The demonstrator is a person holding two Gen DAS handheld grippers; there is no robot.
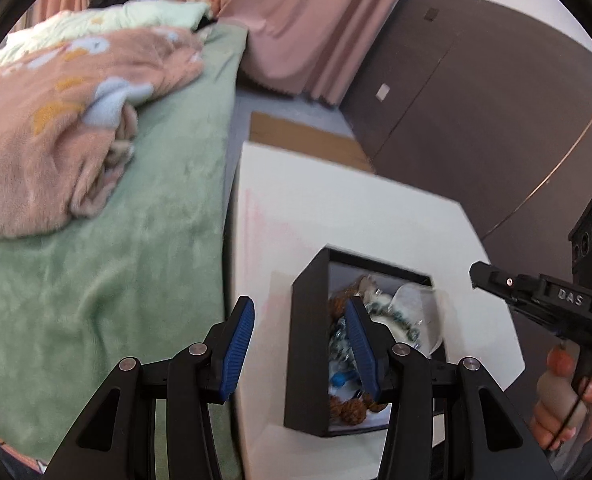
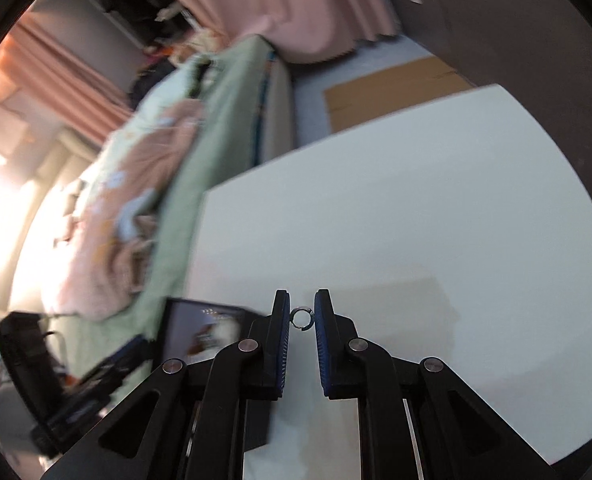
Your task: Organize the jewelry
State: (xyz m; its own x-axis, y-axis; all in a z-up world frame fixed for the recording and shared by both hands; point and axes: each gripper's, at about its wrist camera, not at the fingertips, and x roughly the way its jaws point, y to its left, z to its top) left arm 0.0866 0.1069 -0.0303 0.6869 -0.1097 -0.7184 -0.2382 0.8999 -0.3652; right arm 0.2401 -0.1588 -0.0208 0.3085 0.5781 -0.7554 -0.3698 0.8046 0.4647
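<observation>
Right claw (image 2: pixel 303 316) pinches small silver ring (image 2: pixel 302 317) above white counter (image 2: pixel 416 220). Left claw (image 1: pixel 300 340) half open, empty, straddling near wall of black jewelry box (image 1: pixel 308 360) holding beads.

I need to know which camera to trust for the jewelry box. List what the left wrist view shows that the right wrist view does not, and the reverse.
Only the left wrist view: the beaded bracelets and other pieces piled inside the black jewelry box, the open left gripper straddling the box's wall, and a hand gripping the right tool.

Only the right wrist view: a small silver ring pinched in the right gripper.

Both: the white table, the box, green bedspread, pink curtains.
</observation>
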